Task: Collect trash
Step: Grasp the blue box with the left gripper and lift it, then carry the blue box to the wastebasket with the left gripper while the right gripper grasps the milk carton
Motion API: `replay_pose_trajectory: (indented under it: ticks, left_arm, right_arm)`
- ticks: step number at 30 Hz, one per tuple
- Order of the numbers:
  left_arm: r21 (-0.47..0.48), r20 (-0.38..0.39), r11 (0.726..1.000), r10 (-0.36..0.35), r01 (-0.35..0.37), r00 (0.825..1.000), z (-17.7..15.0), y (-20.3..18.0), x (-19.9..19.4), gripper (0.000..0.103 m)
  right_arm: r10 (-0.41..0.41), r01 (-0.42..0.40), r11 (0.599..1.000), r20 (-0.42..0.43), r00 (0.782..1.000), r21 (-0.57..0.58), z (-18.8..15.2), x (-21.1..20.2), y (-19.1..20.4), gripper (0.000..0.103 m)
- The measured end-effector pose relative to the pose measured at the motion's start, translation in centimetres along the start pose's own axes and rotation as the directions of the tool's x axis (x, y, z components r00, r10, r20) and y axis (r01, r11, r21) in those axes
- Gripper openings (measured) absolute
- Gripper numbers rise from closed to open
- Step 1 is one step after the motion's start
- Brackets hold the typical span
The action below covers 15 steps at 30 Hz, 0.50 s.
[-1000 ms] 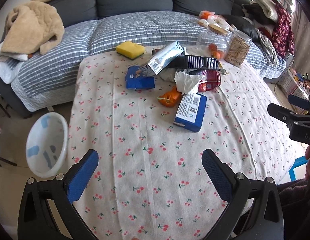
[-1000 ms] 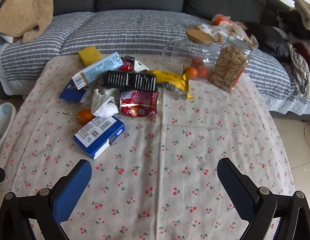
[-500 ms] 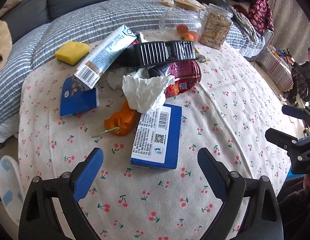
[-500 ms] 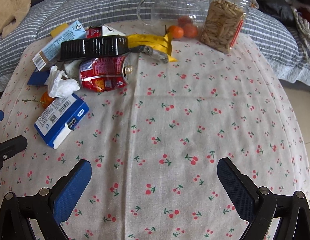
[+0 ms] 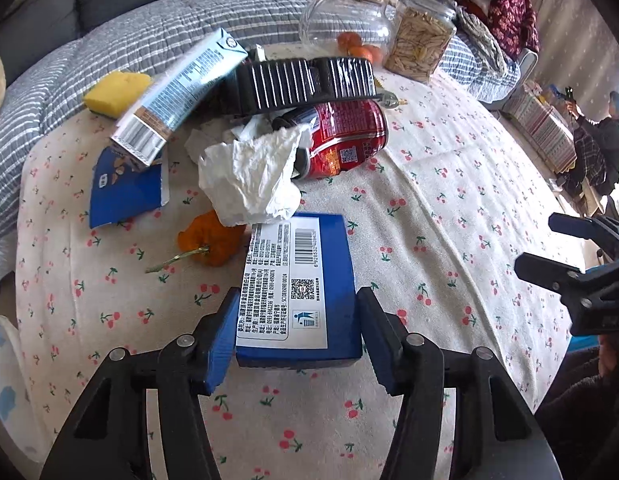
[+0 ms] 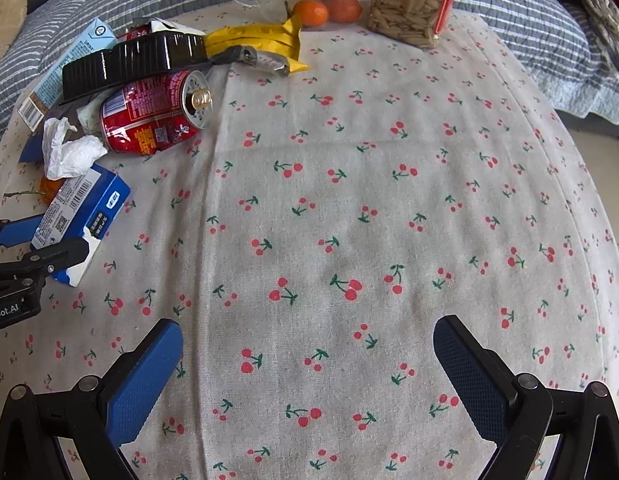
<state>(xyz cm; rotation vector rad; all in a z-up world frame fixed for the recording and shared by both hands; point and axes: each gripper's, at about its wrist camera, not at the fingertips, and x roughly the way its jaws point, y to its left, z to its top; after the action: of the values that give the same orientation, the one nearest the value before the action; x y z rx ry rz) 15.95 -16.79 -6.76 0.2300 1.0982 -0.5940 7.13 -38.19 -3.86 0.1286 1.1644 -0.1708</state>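
Here, a table under a cherry-print cloth (image 6: 349, 200) stands before a grey sofa draped with a striped quilt (image 5: 157, 28). The left gripper (image 5: 297, 320) has its blue pads closed against both sides of the blue box (image 5: 299, 284), which lies flat on the cloth at the near end of the litter pile. At 12 o'clock from the box, touching its far edge, sits a crumpled tissue (image 5: 249, 176); beyond it a red can (image 5: 341, 136) lies on its side beneath a black ribbed tray (image 5: 305, 84). At 10 o'clock lie an orange peel (image 5: 209, 240), a torn blue wrapper (image 5: 125, 192), a milk carton (image 5: 181, 92) and a yellow sponge (image 5: 117, 92). The right gripper (image 6: 309, 384) hovers spread wide over bare cloth at 3 o'clock. A glass jar of seeds (image 6: 413, 0) and tangerines (image 6: 325, 10) stand at the far edge.
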Motion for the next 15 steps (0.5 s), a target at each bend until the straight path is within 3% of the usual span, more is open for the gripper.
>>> replay_pose_trajectory:
  ticks: [7,15]
  left_arm:
    - [-0.059,0.061,0.998,0.004,0.0,0.998,-2.7,3.0,-5.3,0.06]
    - [-0.18,0.15,0.983,0.075,-0.047,0.986,-5.4,8.7,-10.5,0.06]
  right_arm:
    - [0.006,-0.006,1.0,0.006,1.0,-0.013,1.4,-0.1,2.0,0.103]
    - [0.068,-0.066,0.995,0.029,0.997,-0.076,3.1,-0.5,8.2,0.103]
